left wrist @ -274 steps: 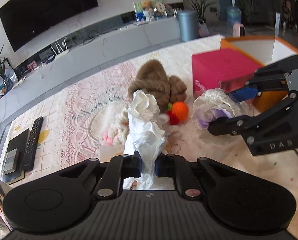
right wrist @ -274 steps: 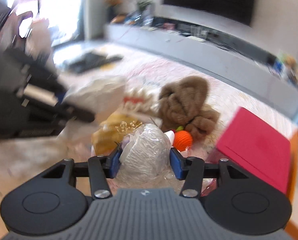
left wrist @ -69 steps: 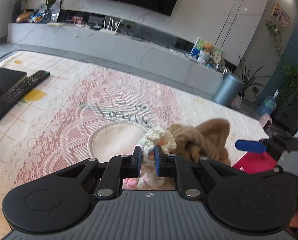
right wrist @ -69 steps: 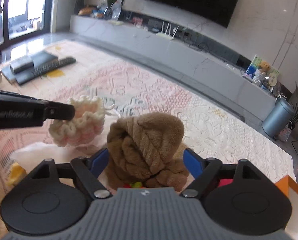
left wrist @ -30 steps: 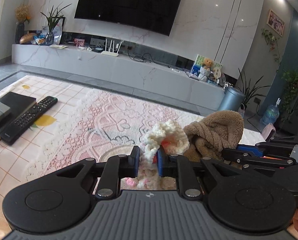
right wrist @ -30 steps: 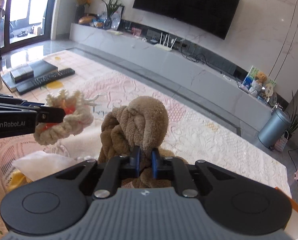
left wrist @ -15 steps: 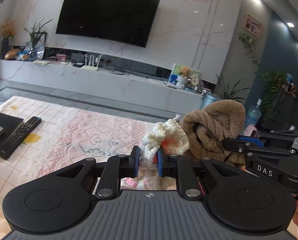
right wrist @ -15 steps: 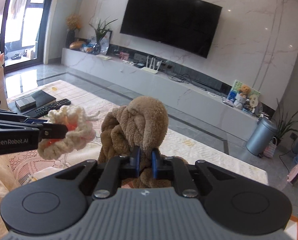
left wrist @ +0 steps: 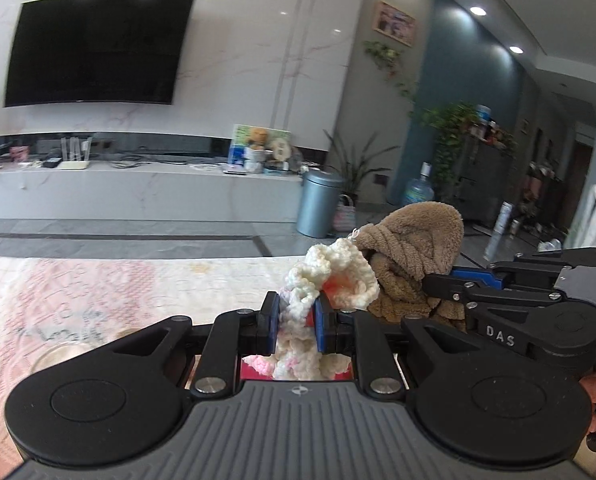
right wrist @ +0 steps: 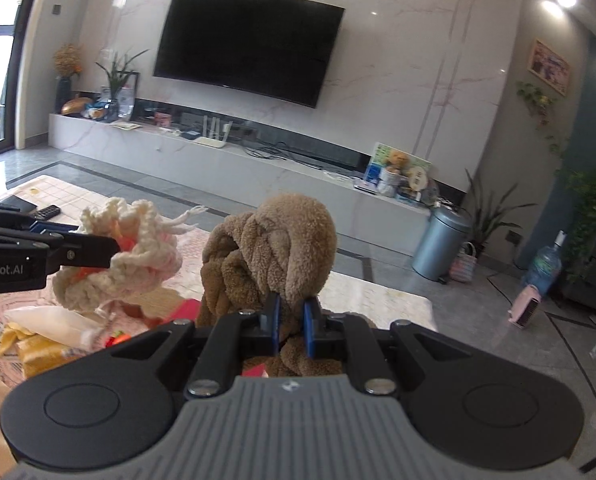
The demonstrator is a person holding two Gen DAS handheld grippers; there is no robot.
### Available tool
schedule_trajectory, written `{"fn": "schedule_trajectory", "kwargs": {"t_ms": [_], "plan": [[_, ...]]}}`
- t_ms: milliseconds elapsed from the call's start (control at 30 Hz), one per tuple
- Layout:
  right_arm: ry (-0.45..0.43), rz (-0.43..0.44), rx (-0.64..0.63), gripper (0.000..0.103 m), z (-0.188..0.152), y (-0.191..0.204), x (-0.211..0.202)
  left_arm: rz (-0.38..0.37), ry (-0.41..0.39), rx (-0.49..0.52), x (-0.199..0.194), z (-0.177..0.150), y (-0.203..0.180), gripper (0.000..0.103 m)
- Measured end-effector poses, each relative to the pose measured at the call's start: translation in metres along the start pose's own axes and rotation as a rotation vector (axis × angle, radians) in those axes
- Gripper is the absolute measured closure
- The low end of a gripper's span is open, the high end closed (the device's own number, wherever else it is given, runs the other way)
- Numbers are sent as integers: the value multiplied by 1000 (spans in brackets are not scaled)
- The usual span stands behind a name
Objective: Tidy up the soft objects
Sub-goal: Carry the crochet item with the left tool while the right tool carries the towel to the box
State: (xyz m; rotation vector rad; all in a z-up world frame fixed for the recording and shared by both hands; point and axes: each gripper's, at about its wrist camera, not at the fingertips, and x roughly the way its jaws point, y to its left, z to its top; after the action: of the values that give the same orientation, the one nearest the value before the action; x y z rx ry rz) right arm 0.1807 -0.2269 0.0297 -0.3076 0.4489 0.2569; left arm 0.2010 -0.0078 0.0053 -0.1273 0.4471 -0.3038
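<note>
Both loads have risen off the lace-covered table (right wrist: 378,292) since a second ago. We see the left gripper (left wrist: 296,328) clenched on the cream-and-pink crocheted yarn piece (left wrist: 330,280), the right gripper (right wrist: 291,328) clamped on the brown plush braided toy (right wrist: 273,248), side by side in the air, ready for transfer.

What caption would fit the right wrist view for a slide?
Right gripper lifts a brown plush while the left gripper holds a cream crochet piece beside it.

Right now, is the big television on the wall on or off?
Off. The television screen is uniformly black, showing no image in either view.
</note>
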Motion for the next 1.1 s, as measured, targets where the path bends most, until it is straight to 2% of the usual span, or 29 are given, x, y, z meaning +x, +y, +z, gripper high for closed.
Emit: {"fn": "schedule_trajectory", "kwargs": {"t_ms": [233,500,700,833,1100], "plan": [[34,-71,21,93,-18,-48,-4,-87,56,82,42,11,-44,84],[93,-115,46,93,-33,-90,19,-135,121,181,90,11,-85,84],[169,-109,110,93,-49,-122,54,-140,174,267,127,0,-103,84],[226,-100,136,93,-61,-130,83,-130,217,334,151,-13,-112,84],[341,-65,157,93,-82,-141,141,-156,302,383,189,-30,-105,84]]}}
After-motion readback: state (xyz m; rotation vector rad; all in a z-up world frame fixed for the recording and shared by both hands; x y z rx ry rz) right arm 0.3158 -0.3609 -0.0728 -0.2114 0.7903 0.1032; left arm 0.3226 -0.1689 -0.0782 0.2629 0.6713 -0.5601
